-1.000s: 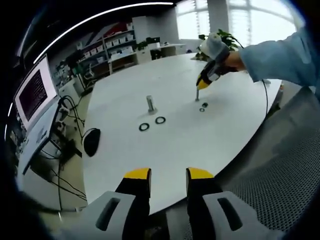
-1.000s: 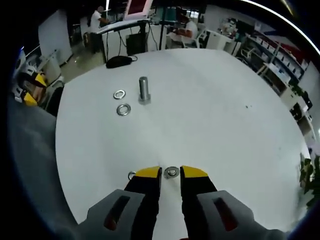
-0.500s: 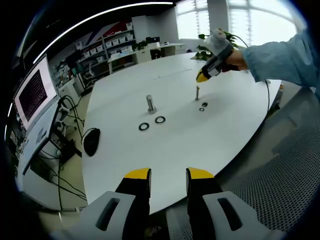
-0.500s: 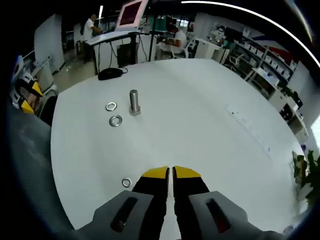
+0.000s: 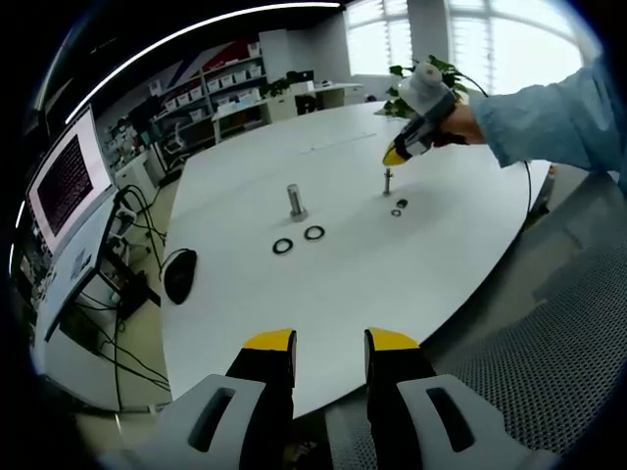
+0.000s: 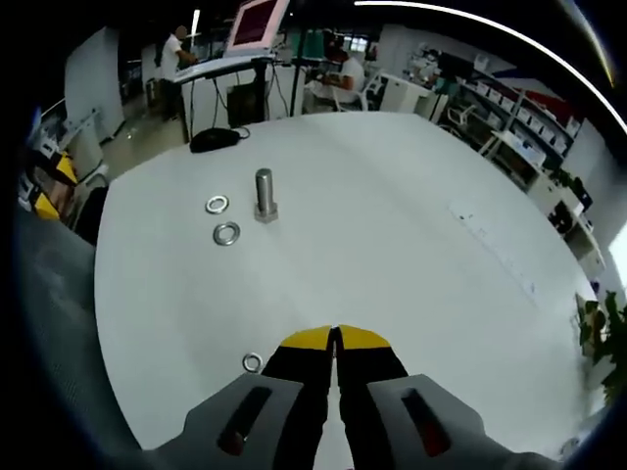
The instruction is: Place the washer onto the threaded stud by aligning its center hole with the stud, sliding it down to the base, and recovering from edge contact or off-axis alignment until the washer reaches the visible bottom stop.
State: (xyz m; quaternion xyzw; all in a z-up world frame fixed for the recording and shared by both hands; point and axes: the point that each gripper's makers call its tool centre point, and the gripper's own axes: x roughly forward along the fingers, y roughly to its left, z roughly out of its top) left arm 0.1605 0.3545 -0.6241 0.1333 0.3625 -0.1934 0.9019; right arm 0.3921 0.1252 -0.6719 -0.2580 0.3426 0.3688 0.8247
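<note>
In the left gripper view, a small threaded stud [image 5: 388, 181] stands on the white table [image 5: 343, 284], with two small washers [image 5: 400, 208] lying beside its base. My right gripper [image 5: 394, 157], held in a person's hand, hovers just above the stud's top with its jaws together. In the right gripper view, the right gripper [image 6: 335, 339] is shut, with nothing visible between its pads. One small washer [image 6: 252, 362] lies to the left of the jaws, which hide the stud. My left gripper [image 5: 328, 343] is open and empty at the table's near edge.
A larger bolt [image 5: 295, 203] stands mid-table with two bigger washers [image 5: 282, 246] [image 5: 313, 232] beside it; they also show as bolt [image 6: 264, 194] and washers [image 6: 217, 204] [image 6: 226, 233]. A black mouse [image 5: 179, 277] lies near the table's edge. Desks, monitors and people sit beyond the table.
One second ago the right gripper was open, low around the stud's top. It has since shut and risen slightly above the stud. The left gripper has stayed still.
</note>
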